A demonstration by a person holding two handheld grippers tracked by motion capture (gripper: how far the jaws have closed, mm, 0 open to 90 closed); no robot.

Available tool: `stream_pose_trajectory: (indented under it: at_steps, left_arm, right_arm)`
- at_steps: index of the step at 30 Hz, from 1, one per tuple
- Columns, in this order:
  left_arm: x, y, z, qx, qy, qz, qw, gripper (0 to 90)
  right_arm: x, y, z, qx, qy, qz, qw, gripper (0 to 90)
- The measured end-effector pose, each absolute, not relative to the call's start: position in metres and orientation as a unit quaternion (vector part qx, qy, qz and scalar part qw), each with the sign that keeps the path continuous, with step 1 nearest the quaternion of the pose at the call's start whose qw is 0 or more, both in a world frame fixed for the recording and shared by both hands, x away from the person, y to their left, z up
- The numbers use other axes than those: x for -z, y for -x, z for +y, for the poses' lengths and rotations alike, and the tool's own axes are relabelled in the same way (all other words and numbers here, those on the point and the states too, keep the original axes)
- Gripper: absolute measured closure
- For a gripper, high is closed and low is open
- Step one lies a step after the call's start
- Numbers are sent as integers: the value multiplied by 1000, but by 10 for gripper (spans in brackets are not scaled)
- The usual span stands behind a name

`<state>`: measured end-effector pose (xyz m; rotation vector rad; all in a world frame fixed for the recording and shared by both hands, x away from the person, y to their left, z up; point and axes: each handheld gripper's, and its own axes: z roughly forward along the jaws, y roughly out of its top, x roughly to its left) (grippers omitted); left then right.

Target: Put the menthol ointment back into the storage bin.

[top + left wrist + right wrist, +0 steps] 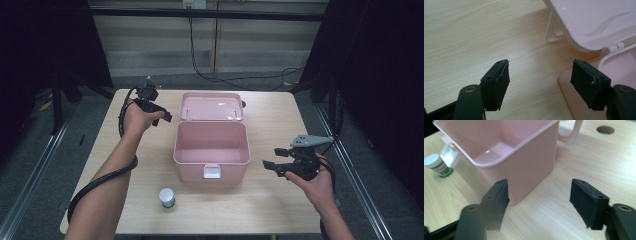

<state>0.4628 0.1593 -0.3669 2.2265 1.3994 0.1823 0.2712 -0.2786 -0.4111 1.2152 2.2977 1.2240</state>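
Open pink box (211,150) sits between both gaping claws, touching neither.

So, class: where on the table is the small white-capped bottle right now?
In the high view, the bottle stands near the table's front edge, just left of and in front of the open pink box, apart from it.

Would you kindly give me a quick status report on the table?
Left gripper and right gripper open, holding nothing. Pink box open, looks empty. Small bottle standing in front of it. Nothing in the way.
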Motion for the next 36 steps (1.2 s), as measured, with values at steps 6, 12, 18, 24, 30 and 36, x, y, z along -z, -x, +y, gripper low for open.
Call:
stream_pose_trajectory:
  at_steps: [6,12,18,24,30,36]
  left_arm:
    - [369,-455,164,-66,-822,508,249,305]
    - [368,-446,166,-64,-826,500,253,304]
    - [370,-437,167,-54,-835,485,252,301]
    - [374,-427,171,-49,-842,475,252,301]
    - [379,-419,177,-46,-845,470,251,300]
    - [383,-410,180,-40,-849,463,251,300]
  right_arm:
    - [435,-274,-285,-415,-431,790,133,235]
    - [456,-279,-291,-406,-452,784,129,217]
    - [470,-281,-287,-381,-446,798,140,198]
    - [479,-283,-280,-376,-441,803,134,188]
    - [488,-285,-275,-359,-428,816,144,174]
    - [493,-286,-274,-346,-428,822,144,167]
